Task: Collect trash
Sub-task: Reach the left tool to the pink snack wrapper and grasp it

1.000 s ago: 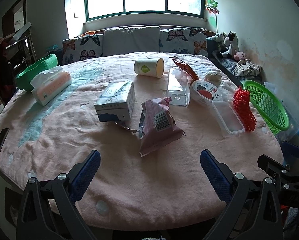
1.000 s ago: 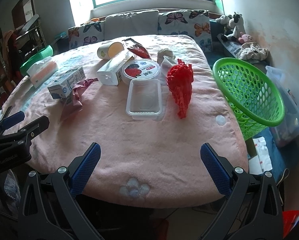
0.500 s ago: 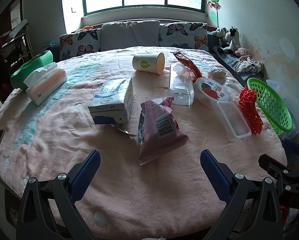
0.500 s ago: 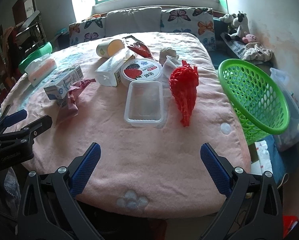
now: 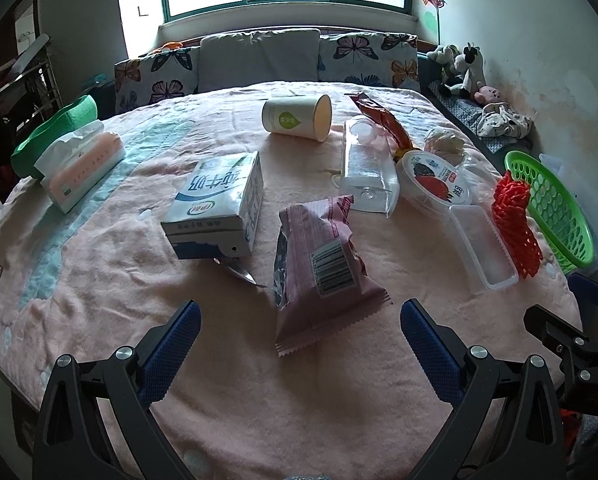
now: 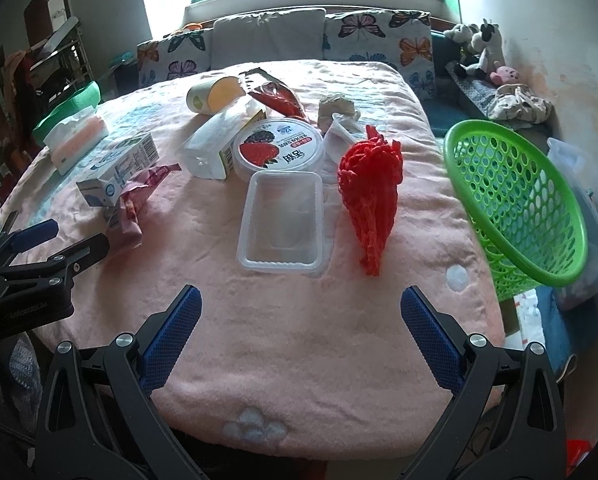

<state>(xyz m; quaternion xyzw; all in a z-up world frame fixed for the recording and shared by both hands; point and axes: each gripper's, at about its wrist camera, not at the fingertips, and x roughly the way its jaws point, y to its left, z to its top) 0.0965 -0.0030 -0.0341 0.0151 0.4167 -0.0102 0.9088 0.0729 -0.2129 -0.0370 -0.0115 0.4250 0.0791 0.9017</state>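
Trash lies scattered over a pink fleece blanket (image 5: 339, 392) ahead of both grippers. Left gripper (image 5: 299, 320): its blue-padded fingers (image 5: 171, 344) stand wide apart with nothing between them, hovering just over the near edge of the blanket. Directly ahead, its bottom edge reaching between the fingertips, lies a crumpled pink snack wrapper with a barcode (image 5: 323, 268). Just beyond and toward the left finger is a blue-and-white milk carton on its side (image 5: 219, 204), a scrap of silver foil (image 5: 239, 274) poking out beside it. Farther ahead toward the right finger lie a clear plastic box (image 5: 367, 176), a round lidded tub with a berry label (image 5: 435, 182) and, farthest, a tipped paper cup (image 5: 299, 118) and a red foil packet (image 5: 379, 118).

Right gripper (image 6: 299, 316): its fingers (image 6: 427, 332) are likewise spread wide and empty, above the blanket's near edge. Straight ahead between them, a little way off, rests a clear rectangular plastic tray (image 6: 283, 224), open side up. Just beyond the right finger's line lies a bunched red foam fruit net (image 6: 371, 188), beside the tray. Behind the tray the berry tub touches its far edge. Off past the right finger, beyond the blanket's edge, a green perforated plastic basket (image 6: 515, 200) leans tilted, its mouth toward the blanket.
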